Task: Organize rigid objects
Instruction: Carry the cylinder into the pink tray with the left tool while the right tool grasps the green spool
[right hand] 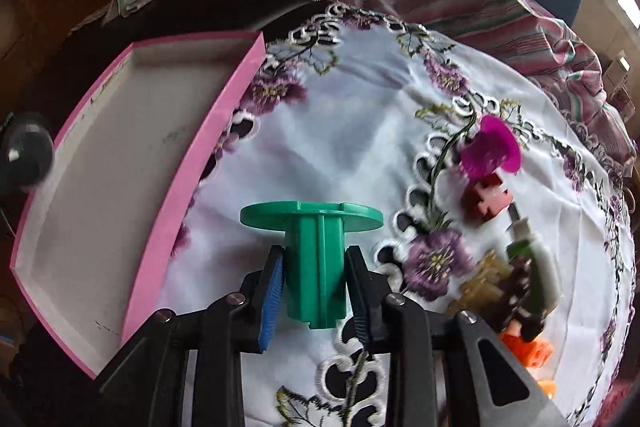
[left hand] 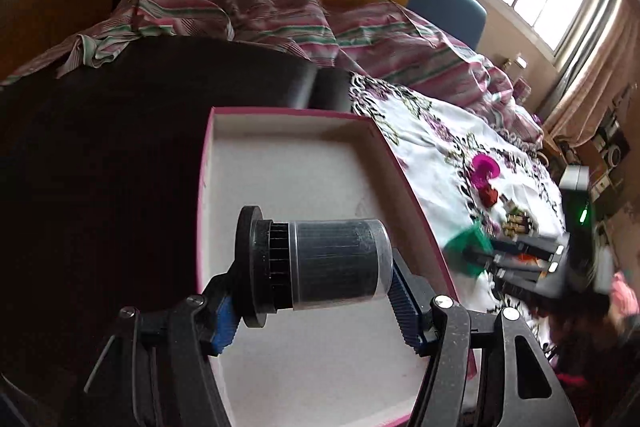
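On the left, the pink box (right hand: 224, 131) lies open on the dark part of the desk (left hand: 100, 167), its white floor bare of any object in both views. The left tool (left hand: 312, 301) is clamped on a black cylinder (left hand: 320, 263), held sideways by its ends above the box's white interior; whether it touches the floor cannot be told. In the right wrist view this cylinder shows only as a blurred dark shape at the box's left edge.

To the right of the box, the embroidered white cloth (right hand: 360, 107) covers the desk. Over it the right tool (right hand: 316, 293) grips a green spool (right hand: 314, 247) by its stem, flange pointing away from the camera. Farther right on the cloth lie a magenta spool (right hand: 490, 151) on its side, a dark red puzzle block (right hand: 486, 201) just below it, then a blurred cluster of small pieces, among them an orange block (right hand: 528, 351).
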The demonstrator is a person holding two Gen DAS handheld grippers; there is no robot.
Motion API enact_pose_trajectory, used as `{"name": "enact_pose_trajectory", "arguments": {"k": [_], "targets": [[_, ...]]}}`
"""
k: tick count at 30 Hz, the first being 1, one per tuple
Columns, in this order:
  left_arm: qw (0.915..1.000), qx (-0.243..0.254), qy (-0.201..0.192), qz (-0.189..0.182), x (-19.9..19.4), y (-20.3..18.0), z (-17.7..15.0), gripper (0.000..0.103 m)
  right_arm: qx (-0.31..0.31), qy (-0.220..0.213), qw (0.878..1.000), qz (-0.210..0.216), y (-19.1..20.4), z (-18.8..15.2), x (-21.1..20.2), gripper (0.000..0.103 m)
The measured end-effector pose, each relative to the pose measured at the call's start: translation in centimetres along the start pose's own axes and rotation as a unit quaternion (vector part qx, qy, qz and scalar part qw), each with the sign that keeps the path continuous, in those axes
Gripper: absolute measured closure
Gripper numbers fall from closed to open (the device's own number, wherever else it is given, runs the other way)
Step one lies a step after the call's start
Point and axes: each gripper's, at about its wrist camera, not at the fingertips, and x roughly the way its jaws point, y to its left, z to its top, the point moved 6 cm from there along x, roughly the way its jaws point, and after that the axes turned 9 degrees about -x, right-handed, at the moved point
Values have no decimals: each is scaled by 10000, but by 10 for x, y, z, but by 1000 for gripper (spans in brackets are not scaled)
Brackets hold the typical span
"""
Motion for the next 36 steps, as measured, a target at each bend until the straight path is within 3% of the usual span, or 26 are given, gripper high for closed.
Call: {"name": "enact_pose_trajectory", "arguments": {"k": [12, 17, 21, 25, 36], "targets": [[9993, 126, -32, 362, 51, 14, 63, 39, -35, -117, 9999, -43, -1, -2, 2, 73], [9972, 241, -64, 699, 75, 22, 80, 42, -109, -120, 9998, -114, 2, -2, 0, 73], [9962, 250, -120, 829, 77, 26, 82, 42, -137, -118, 9997, -136, 3, -2, 0, 73], [9958, 148, -413, 799, 54, 28, 80, 22, -91, -60, 9998, -150, 1, -2, 3, 73], [9934, 239, -561, 967, 4, 18, 26, 22, -69, -40, 9998, -194, 2, -2, 4, 73]]}}
